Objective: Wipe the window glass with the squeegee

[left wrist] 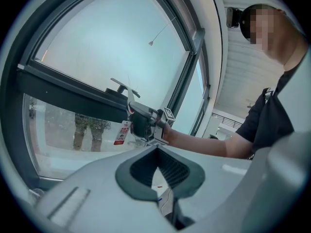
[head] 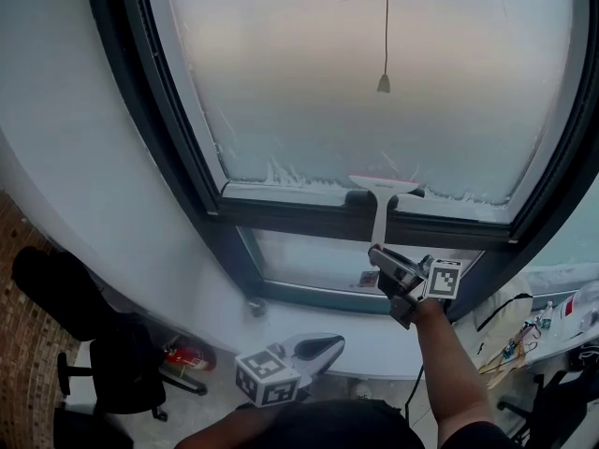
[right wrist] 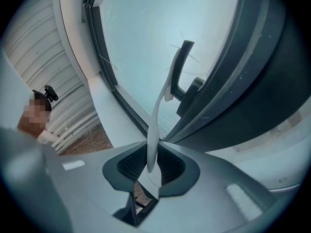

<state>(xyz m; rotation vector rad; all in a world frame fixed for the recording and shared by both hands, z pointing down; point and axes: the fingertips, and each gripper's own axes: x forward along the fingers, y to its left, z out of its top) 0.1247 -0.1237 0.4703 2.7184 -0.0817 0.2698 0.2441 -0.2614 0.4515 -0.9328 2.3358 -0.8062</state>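
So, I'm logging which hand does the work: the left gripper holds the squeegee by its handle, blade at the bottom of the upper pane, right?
Not quite: the right gripper holds the squeegee by its handle, as the right gripper view shows. The left gripper is empty. The blade is indeed at the bottom of the upper pane.
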